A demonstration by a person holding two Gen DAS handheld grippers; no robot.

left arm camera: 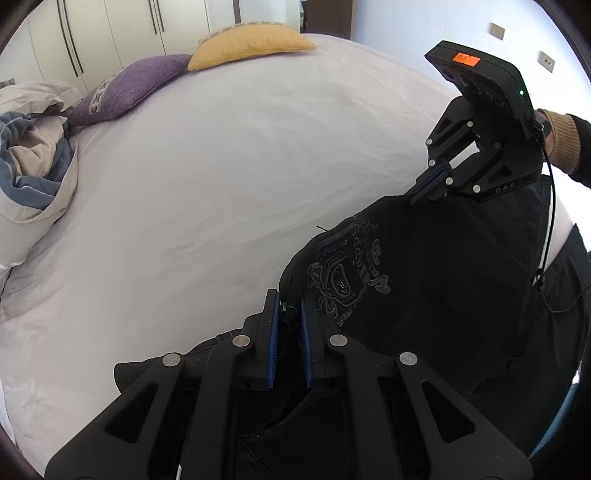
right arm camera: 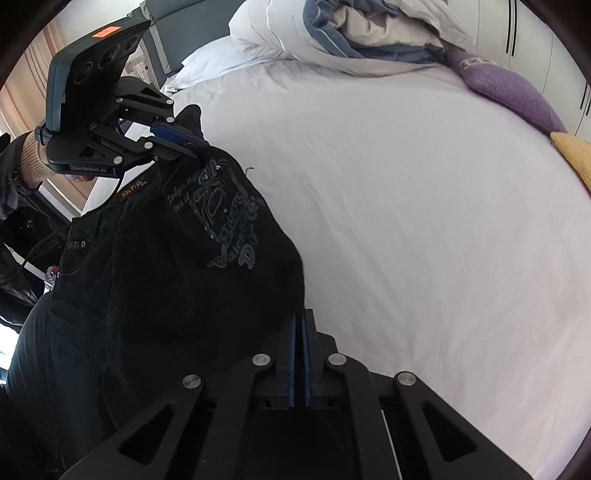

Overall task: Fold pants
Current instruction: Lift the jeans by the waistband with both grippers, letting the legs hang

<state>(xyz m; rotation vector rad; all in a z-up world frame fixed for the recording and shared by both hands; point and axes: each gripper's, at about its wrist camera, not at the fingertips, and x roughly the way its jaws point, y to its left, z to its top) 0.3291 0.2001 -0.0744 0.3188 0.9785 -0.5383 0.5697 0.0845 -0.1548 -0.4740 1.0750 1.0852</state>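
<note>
Clamped in left gripper (left arm camera: 290, 325) and right gripper (right arm camera: 300, 332): waistband of black pants (left arm camera: 424, 280), slung between both above white bed (left arm camera: 221, 184). Soft, weighty, limp. Best held at waistband corners.

Big bed (left arm camera: 207, 192) with a plain pale sheet takes up most of the view. A purple cushion (left arm camera: 129, 86) and a mustard-yellow cushion (left arm camera: 251, 46) sit right next to each other near the far edge. A rumpled grey-and-blue duvet (right arm camera: 354, 33) is bunched up beside the purple one, white wardrobe doors (left arm camera: 110, 29) behind.
</note>
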